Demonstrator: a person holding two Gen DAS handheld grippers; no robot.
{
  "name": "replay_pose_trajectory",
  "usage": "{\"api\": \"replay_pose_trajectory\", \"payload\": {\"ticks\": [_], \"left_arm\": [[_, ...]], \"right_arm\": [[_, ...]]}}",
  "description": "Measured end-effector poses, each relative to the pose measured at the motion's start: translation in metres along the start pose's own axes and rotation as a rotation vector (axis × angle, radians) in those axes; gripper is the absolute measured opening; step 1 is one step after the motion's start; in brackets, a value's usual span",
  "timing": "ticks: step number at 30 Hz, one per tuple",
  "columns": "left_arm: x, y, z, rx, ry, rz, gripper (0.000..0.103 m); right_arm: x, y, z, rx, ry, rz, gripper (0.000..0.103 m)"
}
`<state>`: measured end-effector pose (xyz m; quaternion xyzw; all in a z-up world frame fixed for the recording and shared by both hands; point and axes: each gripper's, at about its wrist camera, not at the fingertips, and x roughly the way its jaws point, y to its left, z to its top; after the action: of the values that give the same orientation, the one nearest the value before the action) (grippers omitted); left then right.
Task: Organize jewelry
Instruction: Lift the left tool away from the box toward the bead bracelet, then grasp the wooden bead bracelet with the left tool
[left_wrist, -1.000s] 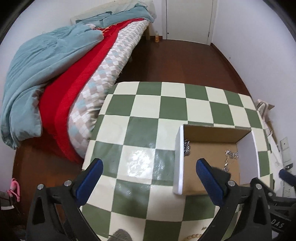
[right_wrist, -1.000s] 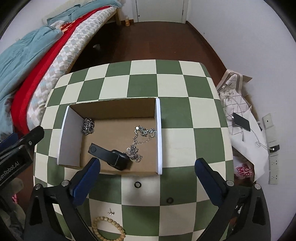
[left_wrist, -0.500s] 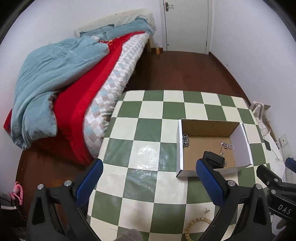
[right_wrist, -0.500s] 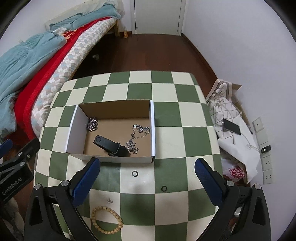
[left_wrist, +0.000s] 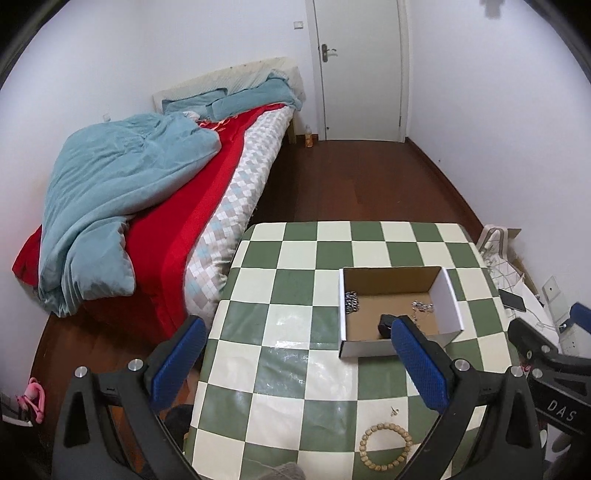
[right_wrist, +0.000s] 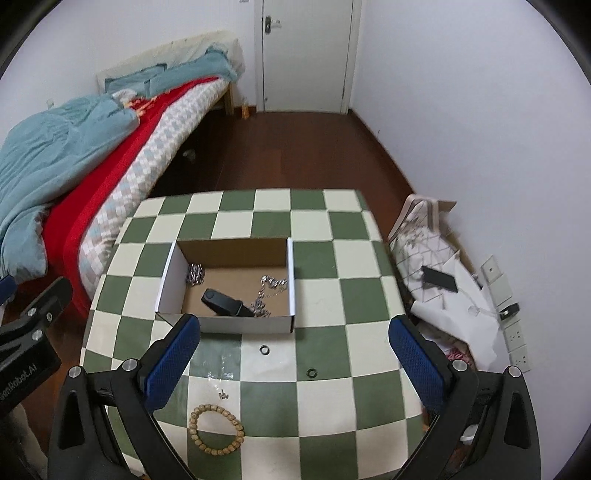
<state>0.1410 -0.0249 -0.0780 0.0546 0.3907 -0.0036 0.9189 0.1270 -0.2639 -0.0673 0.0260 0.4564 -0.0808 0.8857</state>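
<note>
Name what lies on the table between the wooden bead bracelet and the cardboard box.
A small earring near the wooden bead bracelet, otherwise bare checkered table up to the cardboard box; right wrist view.

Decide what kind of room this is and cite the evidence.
Most likely a bedroom: an unmade bed with a blue duvet, a closed white door, and a small checkered table beside it.

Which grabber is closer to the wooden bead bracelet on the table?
Hard to call. In the right wrist view the wooden bead bracelet sits just inside the right gripper's left finger; in the left wrist view it sits just inside the left gripper's right finger. It lies between them.
</note>
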Motion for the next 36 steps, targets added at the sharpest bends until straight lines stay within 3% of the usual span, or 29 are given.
{"api": "replay_pose_trajectory", "payload": {"ticks": [12, 16, 21, 22, 23, 25, 26, 31, 35, 36], "left_arm": [[-0.024, 0.003, -0.026, -0.028, -0.026, 0.006, 0.102], [-0.005, 0.0, -0.048, 0.012, 0.04, 0.047, 0.102], [0.039, -0.016, -0.093, 0.091, 0.18, 0.08, 0.102], [0.051, -0.022, -0.103, 0.109, 0.22, 0.073, 0.102], [0.06, -0.026, -0.112, 0.122, 0.249, 0.063, 0.102], [0.079, -0.035, -0.129, 0.146, 0.315, 0.042, 0.102], [0.086, -0.04, -0.136, 0.155, 0.34, 0.029, 0.101], [0.114, -0.06, -0.159, 0.172, 0.431, -0.025, 0.079], [0.119, -0.068, -0.163, 0.17, 0.428, -0.053, 0.058], [0.118, -0.069, -0.162, 0.175, 0.417, -0.061, 0.049]], "right_arm": [[-0.045, -0.011, -0.02, 0.041, -0.058, 0.03, 0.103], [-0.041, -0.022, -0.039, 0.082, -0.038, 0.059, 0.103], [-0.004, -0.04, -0.08, 0.14, 0.07, 0.059, 0.102], [0.004, -0.042, -0.089, 0.147, 0.09, 0.058, 0.094], [0.015, -0.045, -0.099, 0.158, 0.122, 0.059, 0.077], [0.034, -0.05, -0.113, 0.177, 0.171, 0.065, 0.059], [0.042, -0.052, -0.12, 0.185, 0.193, 0.07, 0.059], [0.068, -0.062, -0.145, 0.217, 0.249, 0.07, 0.059], [0.078, -0.066, -0.151, 0.231, 0.27, 0.068, 0.059], [0.08, -0.066, -0.152, 0.231, 0.274, 0.065, 0.059]]}}
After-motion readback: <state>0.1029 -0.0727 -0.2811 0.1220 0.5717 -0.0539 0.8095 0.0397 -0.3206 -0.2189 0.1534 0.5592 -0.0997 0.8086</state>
